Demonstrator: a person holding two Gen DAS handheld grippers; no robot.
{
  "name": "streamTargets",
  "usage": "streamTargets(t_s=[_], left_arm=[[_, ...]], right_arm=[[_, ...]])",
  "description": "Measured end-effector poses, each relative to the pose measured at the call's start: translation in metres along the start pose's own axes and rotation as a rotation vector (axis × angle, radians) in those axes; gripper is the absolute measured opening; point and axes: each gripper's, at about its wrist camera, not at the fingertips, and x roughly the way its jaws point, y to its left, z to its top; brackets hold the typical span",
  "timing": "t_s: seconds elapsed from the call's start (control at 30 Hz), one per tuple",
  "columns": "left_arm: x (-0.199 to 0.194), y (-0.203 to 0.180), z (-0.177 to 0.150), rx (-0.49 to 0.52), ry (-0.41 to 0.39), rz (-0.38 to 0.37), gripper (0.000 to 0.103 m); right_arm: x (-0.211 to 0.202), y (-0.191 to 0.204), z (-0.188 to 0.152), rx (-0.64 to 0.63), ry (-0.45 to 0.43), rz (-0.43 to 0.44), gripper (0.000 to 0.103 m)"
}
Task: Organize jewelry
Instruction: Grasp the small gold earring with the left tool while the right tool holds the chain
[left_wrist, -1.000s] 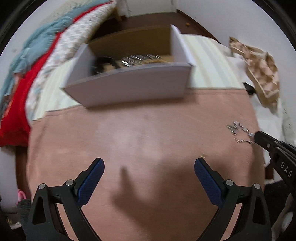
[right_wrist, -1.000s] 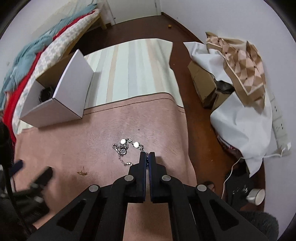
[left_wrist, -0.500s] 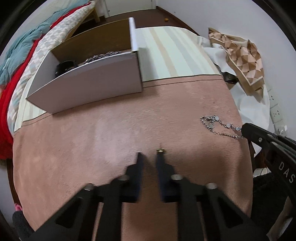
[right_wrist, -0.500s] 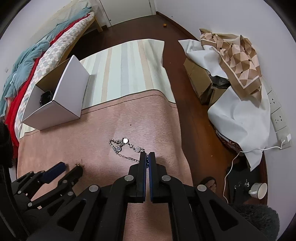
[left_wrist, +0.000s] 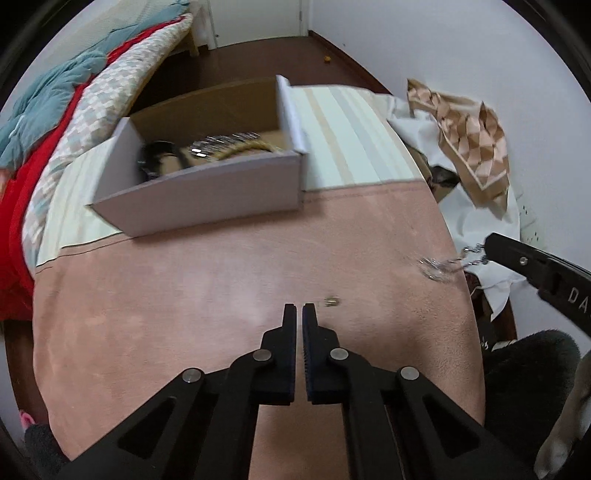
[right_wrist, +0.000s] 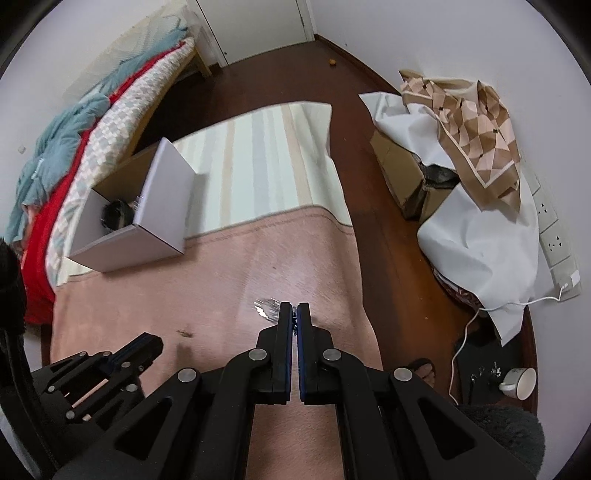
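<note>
Currently: right gripper (right_wrist: 294, 310) clenched on silver chain (left_wrist: 439, 264) | left gripper (left_wrist: 299, 312) closed, empty | small gold piece (left_wrist: 330, 302) on pink cloth (left_wrist: 184, 295)

Silver chain (right_wrist: 266, 308) motion-blurred, links unreadable; box (left_wrist: 207, 192) contents smeared.

Both wrist views look down and forward over the pink mat (left_wrist: 184, 295). Shared: white box (left_wrist: 207, 192) (right_wrist: 162, 206) at 11 o'clock.
</note>
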Motion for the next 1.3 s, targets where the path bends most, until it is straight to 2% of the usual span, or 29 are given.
streamTargets(t_s=[0.27, 0.47, 0.53, 0.6, 0.67, 0.83, 0.97, 1.07, 1.13, 1.17, 1.2, 1.3], left_arm=[[-0.022, 0.039, -0.002, -0.082, -0.016, 0.0, 0.001], [-0.008, 0.035, -0.001, -0.129, 0.022, -0.088, 0.009], [0.001, 0.028, 0.001, -0.129, 0.028, -0.103, 0.017], [0.014, 0.019, 0.002, -0.122, 0.043, -0.118, 0.044], [0.023, 0.011, 0.002, -0.115, 0.06, -0.121, 0.051], [0.041, -0.009, 0.002, -0.059, 0.076, -0.071, 0.051], [0.045, -0.025, 0.003, 0.006, 0.048, -0.014, 0.051], [0.048, -0.032, 0.005, 0.041, 0.038, 0.001, 0.049], [0.047, -0.033, 0.004, 0.061, 0.023, 0.008, 0.034], [0.047, -0.034, 0.004, 0.073, 0.015, 0.005, 0.015], [0.047, -0.035, 0.004, 0.083, 0.016, 0.003, 0.007], [0.047, -0.033, 0.004, 0.091, 0.015, -0.001, 0.006]], right_arm=[[-0.03, 0.014, 0.008, 0.005, -0.036, 0.084, 0.002], [-0.041, 0.033, 0.01, -0.026, -0.053, 0.114, 0.002], [-0.04, 0.036, 0.009, -0.027, -0.052, 0.115, 0.002], [-0.035, 0.036, 0.008, -0.023, -0.041, 0.114, 0.002], [-0.027, 0.032, 0.004, -0.017, -0.019, 0.105, 0.002], [-0.008, 0.015, -0.005, 0.013, 0.027, 0.078, 0.002], [0.002, -0.001, -0.013, 0.057, 0.054, 0.065, 0.002], [0.007, -0.008, -0.014, 0.074, 0.064, 0.055, 0.002], [0.009, -0.01, -0.014, 0.08, 0.067, 0.051, 0.001], [0.009, -0.01, -0.013, 0.082, 0.068, 0.05, 0.001], [0.01, -0.009, -0.013, 0.083, 0.067, 0.05, 0.001], [0.011, -0.008, -0.01, 0.077, 0.064, 0.046, 0.001]])
